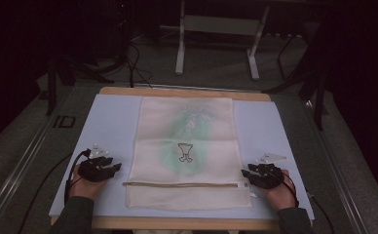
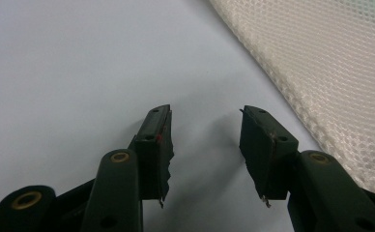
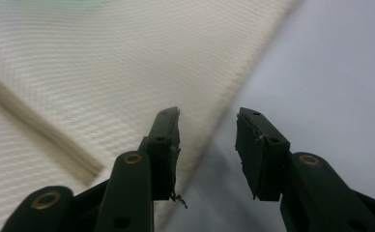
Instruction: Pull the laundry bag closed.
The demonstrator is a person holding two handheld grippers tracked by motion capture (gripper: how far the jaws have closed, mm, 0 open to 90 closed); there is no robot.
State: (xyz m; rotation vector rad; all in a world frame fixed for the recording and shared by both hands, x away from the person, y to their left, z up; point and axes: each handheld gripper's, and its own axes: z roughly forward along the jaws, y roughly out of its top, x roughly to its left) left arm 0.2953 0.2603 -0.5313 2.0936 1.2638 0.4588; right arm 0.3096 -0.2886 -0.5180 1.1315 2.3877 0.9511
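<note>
You're in a lab-like recording space — dark surroundings, grey carpeted floor (image 1: 216, 68), cables (image 1: 136, 68) trailing across it, a metal-framed stand (image 1: 216, 24) at the far side, and a pale blue mat covering your desk (image 1: 114, 122).

High view overhead; gripper views close, sharing mesh bag (image 1: 186, 146).

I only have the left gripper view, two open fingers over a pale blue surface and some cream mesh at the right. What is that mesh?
Observer: A flat mesh laundry bag with something green inside, centred on the blue mat.
Operator: Does it have a zipper?
Observer: Yes, a zipper runs across its near end.
Operator: Where is the right gripper?
Observer: The right gripper sits open at the bag's right edge, near the zipper's end.
</note>
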